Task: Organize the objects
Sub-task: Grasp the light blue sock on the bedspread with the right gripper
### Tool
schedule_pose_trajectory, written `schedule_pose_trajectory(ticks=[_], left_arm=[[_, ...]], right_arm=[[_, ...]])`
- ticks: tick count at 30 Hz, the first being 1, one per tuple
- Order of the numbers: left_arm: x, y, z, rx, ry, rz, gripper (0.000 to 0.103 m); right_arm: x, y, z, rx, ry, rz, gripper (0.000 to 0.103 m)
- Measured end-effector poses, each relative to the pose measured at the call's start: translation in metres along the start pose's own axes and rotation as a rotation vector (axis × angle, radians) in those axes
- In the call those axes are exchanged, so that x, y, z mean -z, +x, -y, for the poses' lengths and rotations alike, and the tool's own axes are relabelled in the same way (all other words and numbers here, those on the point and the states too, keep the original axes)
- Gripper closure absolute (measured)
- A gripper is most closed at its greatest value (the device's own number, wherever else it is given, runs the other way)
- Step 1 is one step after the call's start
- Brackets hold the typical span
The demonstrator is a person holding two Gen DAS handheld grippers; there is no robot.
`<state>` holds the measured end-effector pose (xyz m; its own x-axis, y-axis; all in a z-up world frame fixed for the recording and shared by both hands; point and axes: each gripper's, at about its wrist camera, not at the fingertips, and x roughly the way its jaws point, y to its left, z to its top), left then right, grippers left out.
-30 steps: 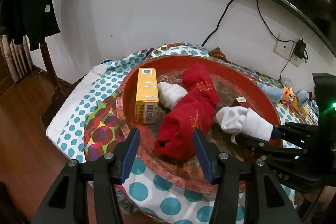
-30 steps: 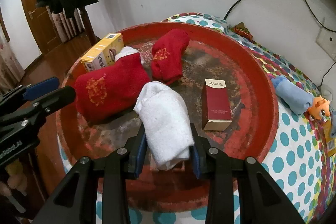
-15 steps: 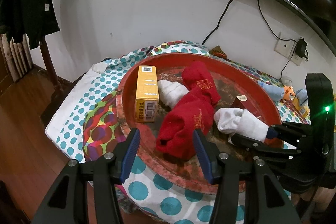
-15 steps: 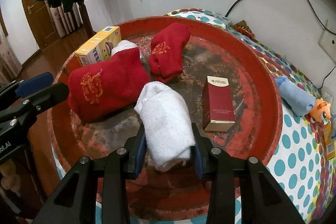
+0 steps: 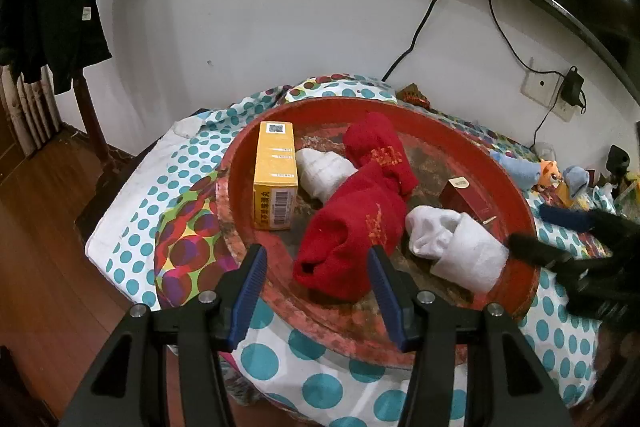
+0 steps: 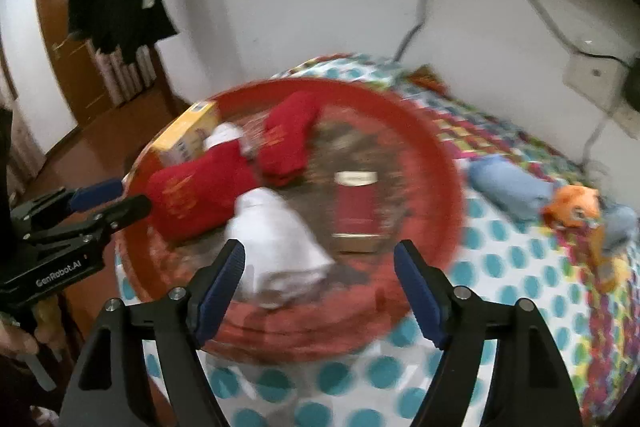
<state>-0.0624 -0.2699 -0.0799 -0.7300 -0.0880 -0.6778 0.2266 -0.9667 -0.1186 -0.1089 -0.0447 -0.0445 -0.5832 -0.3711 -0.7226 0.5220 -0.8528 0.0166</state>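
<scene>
Left wrist view: left gripper (image 5: 316,277) hovers over the near rim of the red tray (image 5: 516,195), jaws set wide, nothing pinched.
Red sock (image 5: 352,235): lies in the tray just past the blue pads, touching neither.
White sock (image 5: 456,247): lies in the tray right of the red sock, next to the blurred right gripper (image 5: 560,239).
Yellow box (image 5: 275,183): left part of the tray.
Right wrist view: blurred; right gripper (image 6: 319,283) jaws opening, pads apart.
White sock there (image 6: 280,247): on the tray (image 6: 440,155), free of both pads.
Maroon box (image 6: 356,211): beside it.
Cloth (image 6: 500,267): polka-dot, under the tray.
</scene>
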Motion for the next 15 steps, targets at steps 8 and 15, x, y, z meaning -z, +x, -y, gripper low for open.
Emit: schedule_pose_trajectory(ticks=[8, 15], left_arm=[[0.001, -0.001, 0.007, 0.0, 0.028, 0.005, 0.049], [0.003, 0.0, 0.013, 0.008, 0.055, 0.011, 0.049]], right_arm=[[0.009, -0.03, 0.117, 0.225, 0.15, 0.022, 0.026], [0.008, -0.045, 0.227, 0.4, 0.331, 0.037, 0.025]])
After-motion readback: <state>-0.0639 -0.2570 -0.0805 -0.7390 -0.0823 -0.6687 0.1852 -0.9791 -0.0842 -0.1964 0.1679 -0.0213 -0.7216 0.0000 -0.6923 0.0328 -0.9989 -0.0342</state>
